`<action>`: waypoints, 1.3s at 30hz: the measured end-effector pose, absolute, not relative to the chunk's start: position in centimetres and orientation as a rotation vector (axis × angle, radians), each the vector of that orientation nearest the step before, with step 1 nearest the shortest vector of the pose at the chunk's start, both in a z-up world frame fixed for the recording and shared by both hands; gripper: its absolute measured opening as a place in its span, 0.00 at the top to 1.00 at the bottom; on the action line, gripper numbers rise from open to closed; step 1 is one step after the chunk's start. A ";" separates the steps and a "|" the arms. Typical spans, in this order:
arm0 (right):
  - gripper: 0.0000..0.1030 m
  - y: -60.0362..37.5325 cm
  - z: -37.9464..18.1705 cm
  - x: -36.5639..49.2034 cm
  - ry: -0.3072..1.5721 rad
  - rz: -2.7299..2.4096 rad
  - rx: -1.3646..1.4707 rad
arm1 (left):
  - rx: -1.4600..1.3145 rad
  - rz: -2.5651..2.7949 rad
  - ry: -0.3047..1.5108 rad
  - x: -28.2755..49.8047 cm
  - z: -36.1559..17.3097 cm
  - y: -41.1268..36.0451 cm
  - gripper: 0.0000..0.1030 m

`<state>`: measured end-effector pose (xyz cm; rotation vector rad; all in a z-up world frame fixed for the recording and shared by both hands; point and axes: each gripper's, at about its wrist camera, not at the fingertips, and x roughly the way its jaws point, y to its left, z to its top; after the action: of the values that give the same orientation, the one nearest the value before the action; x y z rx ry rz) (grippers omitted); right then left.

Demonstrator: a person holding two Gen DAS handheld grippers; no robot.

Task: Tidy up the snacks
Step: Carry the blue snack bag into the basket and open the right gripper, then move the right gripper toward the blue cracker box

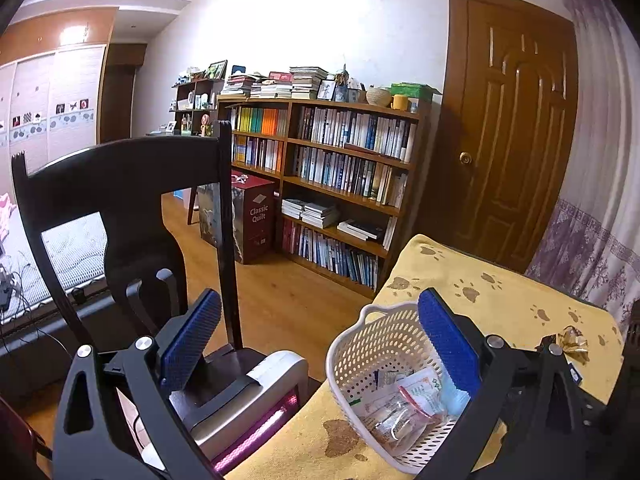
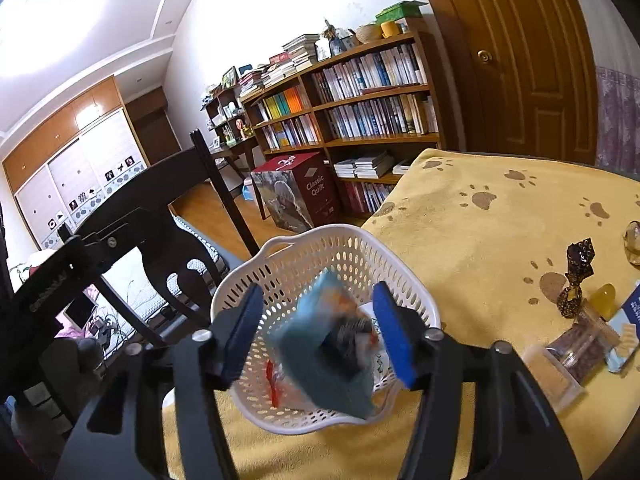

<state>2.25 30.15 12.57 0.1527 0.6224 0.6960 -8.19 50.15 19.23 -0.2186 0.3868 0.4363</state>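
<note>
While the teal pack (image 2: 320,344) hangs blurred between your right hand-held gripper's (image 2: 316,336) spread pads, untouched, it sits directly over the perforated white basket (image 2: 280,264), long axis tilted. Your left hand-held gripper (image 1: 320,348), also spread and empty, straddles the basket's rim. More wrapped snacks (image 2: 576,280) lie right of the basket on the yellow paw-print worktop (image 2: 480,240).

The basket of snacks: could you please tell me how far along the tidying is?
Several packets already lie in the white basket. A blurred blue packet sits between the open right tool fingers, seemingly dropping in. The left tool is open and empty. A dark twisted wrapper, a yellow sweet and boxed snacks remain on the yellow cloth.
</note>
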 end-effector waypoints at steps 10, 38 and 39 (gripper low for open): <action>0.43 27.9 11.0 2.1 0.654 0.642 0.202 | -0.224 0.431 0.399 -7.9 19.0 49.7 0.03; 0.43 12.3 5.8 4.4 0.671 0.271 0.363 | -0.078 0.340 0.441 -6.0 17.7 43.8 0.03; 0.42 11.6 5.6 4.5 0.673 0.254 0.367 | -0.065 0.335 0.444 -5.9 17.6 43.4 0.03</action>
<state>4.48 11.58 5.61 0.3669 0.6734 0.2538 -5.91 43.41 17.57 -0.0655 0.4438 0.3354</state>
